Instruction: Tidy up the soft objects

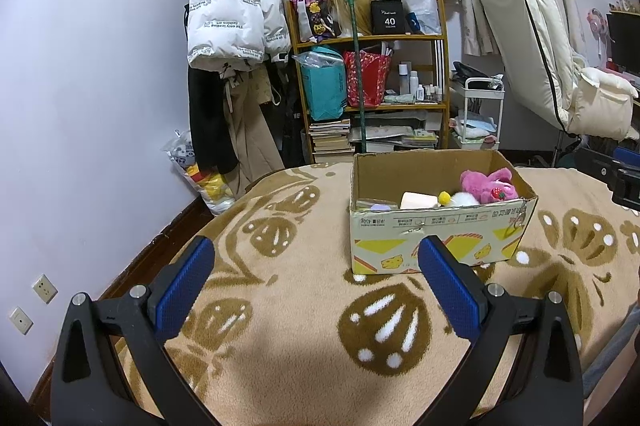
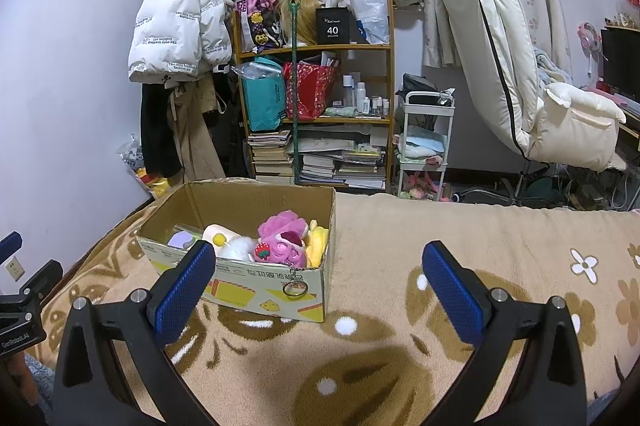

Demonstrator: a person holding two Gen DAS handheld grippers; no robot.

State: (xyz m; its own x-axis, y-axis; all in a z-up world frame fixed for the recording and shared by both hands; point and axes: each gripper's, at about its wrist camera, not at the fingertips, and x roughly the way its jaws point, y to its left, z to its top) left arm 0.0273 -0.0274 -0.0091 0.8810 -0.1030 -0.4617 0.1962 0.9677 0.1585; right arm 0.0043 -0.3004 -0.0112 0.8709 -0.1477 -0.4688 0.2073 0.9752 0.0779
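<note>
Jaws standing wide apart on both tools, nothing between them. Left gripper (image 1: 316, 282) is hovering over the patterned blanket (image 1: 288, 354), blue pads (image 1: 182, 292) showing bare. Right gripper (image 2: 320, 284) is doing the same in its own view, pads (image 2: 454, 292) bare too, blanket (image 2: 400, 366) underneath.

Just past the fingertips, cardboard box (image 1: 436, 242) is sitting on the blanket, flaps open. Soft things are lying inside it: pink plush (image 2: 286, 238) with a strawberry patch, yellow plush (image 2: 318, 244) pressed against the box's right wall, white fluffy toy (image 2: 240, 248) with a small yellow pompom, cream block (image 1: 418, 201), a purple piece (image 2: 180, 239) at the left end. A metal key ring (image 2: 295, 288) is dangling outside over the front wall (image 2: 256, 290).

No loose soft object is showing on the blanket in either view, so the sorting is looking close to done, or the next item is lying out of frame; can't tell which.

Risks: the ring and chain are hanging over the rim, so a passing finger could be snagging them and dragging the pink plush out. The box is resting on soft bedding, so a nudge to its wall could be tipping or sliding it. Items are piling high at the right end; more dropped there could be spilling over.

Far back: cluttered shelf (image 2: 316, 106), white puffer jacket (image 2: 176, 30), curtains, cream recliner (image 2: 520, 86).
</note>
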